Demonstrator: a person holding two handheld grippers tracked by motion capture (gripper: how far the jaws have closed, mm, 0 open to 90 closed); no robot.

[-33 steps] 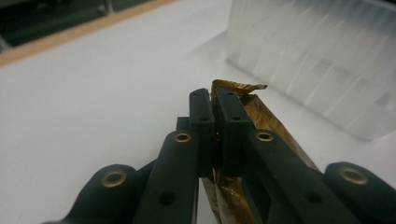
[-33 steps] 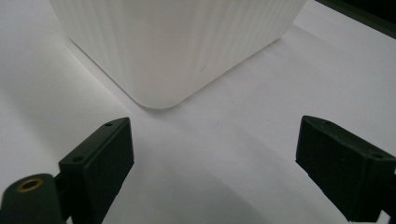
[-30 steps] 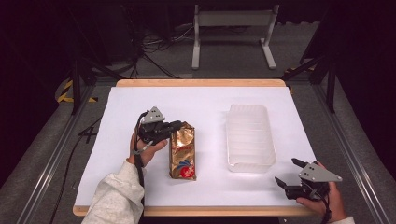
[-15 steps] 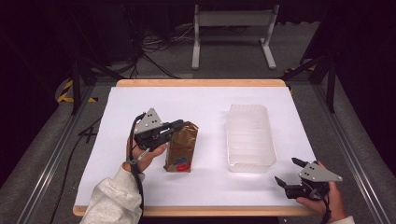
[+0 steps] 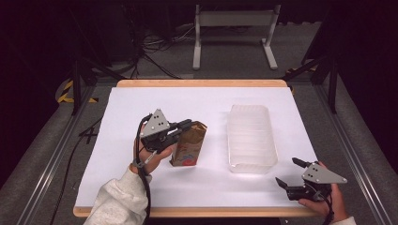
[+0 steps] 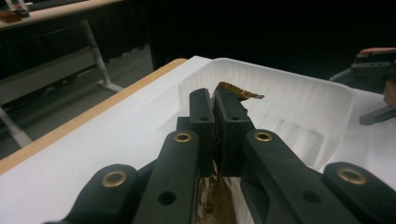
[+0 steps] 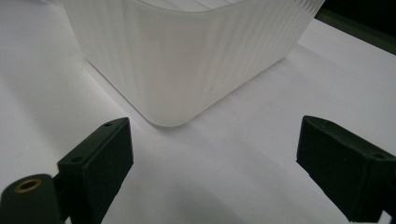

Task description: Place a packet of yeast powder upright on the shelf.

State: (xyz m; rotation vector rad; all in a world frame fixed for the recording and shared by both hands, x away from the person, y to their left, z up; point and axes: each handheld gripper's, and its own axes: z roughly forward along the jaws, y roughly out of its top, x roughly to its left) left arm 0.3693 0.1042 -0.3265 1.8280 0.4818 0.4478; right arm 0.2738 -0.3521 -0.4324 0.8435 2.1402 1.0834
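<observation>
In the high view, the white-topped table with a pale wooden edge (image 5: pixel 141 197) fills the middle of the frame. Left of centre, the left gripper (image 5: pixel 187 125), black with a grey three-cornered plate on top, is held in a hand with a light grey sleeve that comes in from the bottom left. Its jaws are pressed together on the upper edge of a brown paper-like snack bag with a red and white label (image 5: pixel 188 146), which hangs tilted, its top toward the upper right. Whether the bag's lower end touches the table cannot be told. In the left gripper view, the two black jaws meet at the centre with the bag's crimped brown edge (image 6: pixel 238 91) sticking out past their tips. Right of centre in the high view stands a translucent white ribbed plastic tub (image 5: pixel 251 137), near the bag but apart from it. At the lower right, the right gripper (image 5: pixel 292 172) sits low over the table, just below the tub's near corner, its jaws spread wide and holding nothing. The right gripper view shows the tub's rounded corner (image 7: pixel 173 70) between those parted jaws.
</observation>
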